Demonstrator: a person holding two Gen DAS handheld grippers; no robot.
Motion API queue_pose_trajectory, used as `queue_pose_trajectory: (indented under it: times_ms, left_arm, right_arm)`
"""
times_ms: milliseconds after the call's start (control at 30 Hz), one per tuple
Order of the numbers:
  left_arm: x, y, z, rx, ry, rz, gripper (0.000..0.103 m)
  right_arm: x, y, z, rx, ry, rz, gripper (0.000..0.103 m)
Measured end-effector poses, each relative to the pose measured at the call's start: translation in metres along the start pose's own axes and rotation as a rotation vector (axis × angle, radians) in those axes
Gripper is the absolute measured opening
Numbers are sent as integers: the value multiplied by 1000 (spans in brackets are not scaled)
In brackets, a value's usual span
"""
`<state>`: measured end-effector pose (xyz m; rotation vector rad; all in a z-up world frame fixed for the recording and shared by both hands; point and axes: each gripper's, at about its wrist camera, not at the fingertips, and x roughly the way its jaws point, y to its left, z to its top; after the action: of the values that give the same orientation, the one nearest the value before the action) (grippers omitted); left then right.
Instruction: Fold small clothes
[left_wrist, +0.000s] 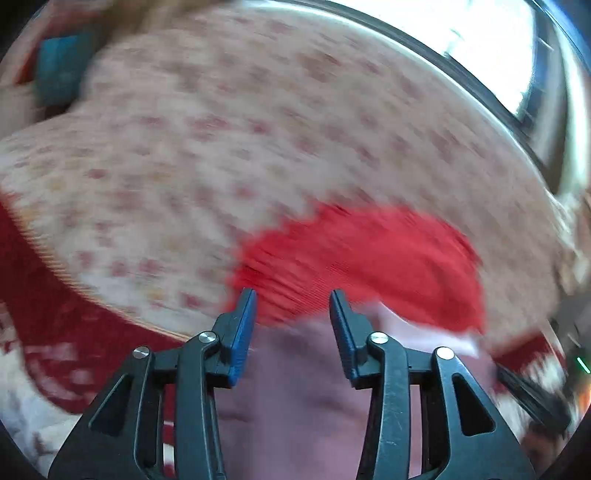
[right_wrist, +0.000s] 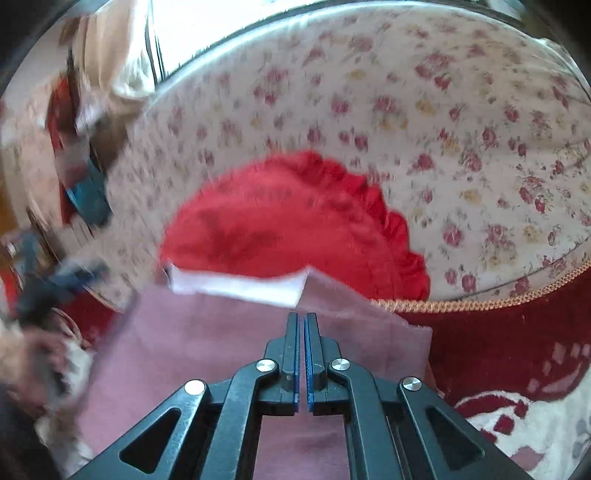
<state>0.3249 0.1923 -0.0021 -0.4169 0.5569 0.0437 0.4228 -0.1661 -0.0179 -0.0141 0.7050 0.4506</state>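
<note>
L wrist view, blurred: left hand-held gripper (left_wrist: 291, 295) had jaws apart over mauve cloth (left_wrist: 295, 387), red garment (left_wrist: 362, 254) just ahead on floral bed cover (left_wrist: 221, 129); R wrist view: right hand-held gripper (right_wrist: 304, 317) was closed, mauve cloth (right_wrist: 192, 339) hanging beneath, grip unclear.

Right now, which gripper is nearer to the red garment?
Left. The left gripper, open, has its fingertips at the near edge of the red garment. The right gripper, shut over the mauve cloth, sits back, with a white strip between.
</note>
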Motion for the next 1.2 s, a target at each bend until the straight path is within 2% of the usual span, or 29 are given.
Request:
queue_pose_trajectory:
  times_ms: [67,133,167,200,233,333,500,533,600,733,833,933,1000,1067,1133,1200]
  left_arm:
    - [25,-15,-15,66,107,-11,40]
    - [55,-20,-31,133,218,24,42]
    - [59,-19,-34,137,208,27,45]
    - [61,-15,-34,134,202,27,54]
    - [62,-11,-32,114,205,21,59]
    - [50,3,-23,22,219,-19,59]
    - [-19,15,-14,-43,155,-8,59]
    - [-35,16,-15,-52,145,-5,65]
    - [-64,14,-24,-75,141,-2,67]
    - [-116,6,-67,-82,159,-65,67]
    - [-143,2,-111,-89,182,-71,67]
    - [-147,8,-145,-166,244,-50,67]
    - [-139,11,-156,-178,277,-18,67]
    - [-126,18,-160,-214,308,-19,67]
    - [-116,27,-162,-282,317,-24,67]
    - [-112,28,-159,-295,274,-29,67]
  right_arm:
    - [21,-16,-6,70,71,-35,1]
    - [32,-32,-14,132,82,17,1]
    - [32,-34,-15,139,77,33,1]
    - [31,-36,-15,142,74,42,1]
    - [29,-36,-14,142,70,44,1]
    - [4,-34,-13,129,30,25,3]
    - [-59,-6,-16,98,-45,11,4]
    - [-67,5,-17,82,-44,13,4]
    - [-78,33,-27,32,-6,25,7]
    - [-85,91,-58,-85,99,45,9]
    - [-82,116,-88,-52,194,154,9]
    - [-75,132,-109,-122,261,126,9]
    - [-69,130,-120,-147,305,101,9]
    - [-62,124,-129,-149,335,61,9]
    - [-52,114,-133,-115,389,71,9]
    - [-57,105,-128,-64,355,88,9]
